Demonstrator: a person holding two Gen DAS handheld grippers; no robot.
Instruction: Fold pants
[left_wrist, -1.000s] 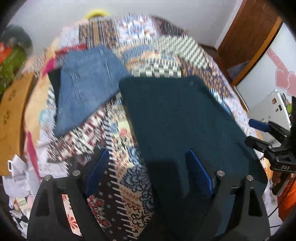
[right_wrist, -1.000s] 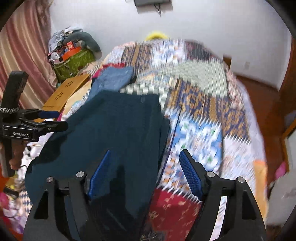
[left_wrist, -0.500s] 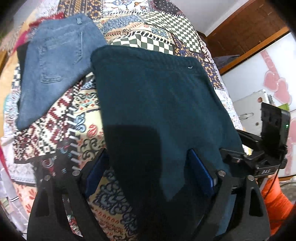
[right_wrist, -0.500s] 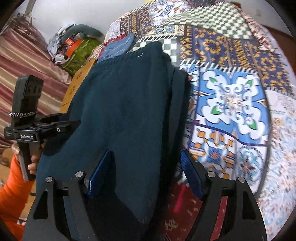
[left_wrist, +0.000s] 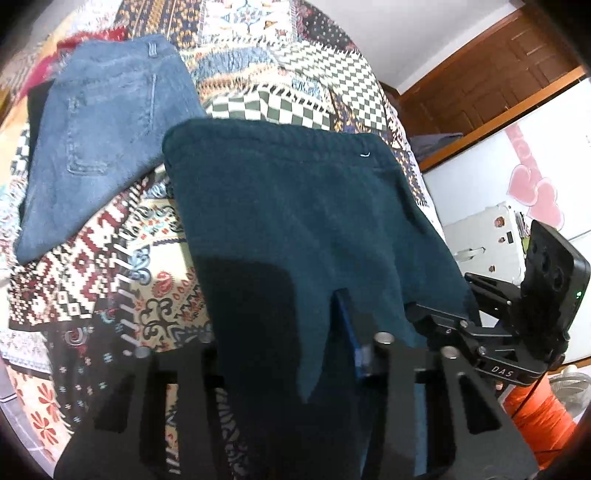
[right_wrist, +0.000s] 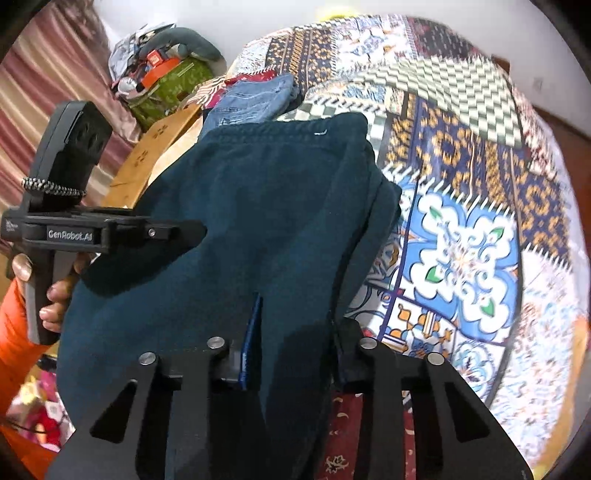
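jaws closing, both on fabric | dark teal pants (left_wrist: 288, 206) flat, waistband far

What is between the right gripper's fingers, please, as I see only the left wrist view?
Observer: The pants. The right gripper is closing its jaws with their near edge between them.
Operator: What lies right of the pants there?
Observer: A blue and white flower patch of the quilt.
Operator: What holds the left gripper?
Observer: A hand, wrapped around its handle.
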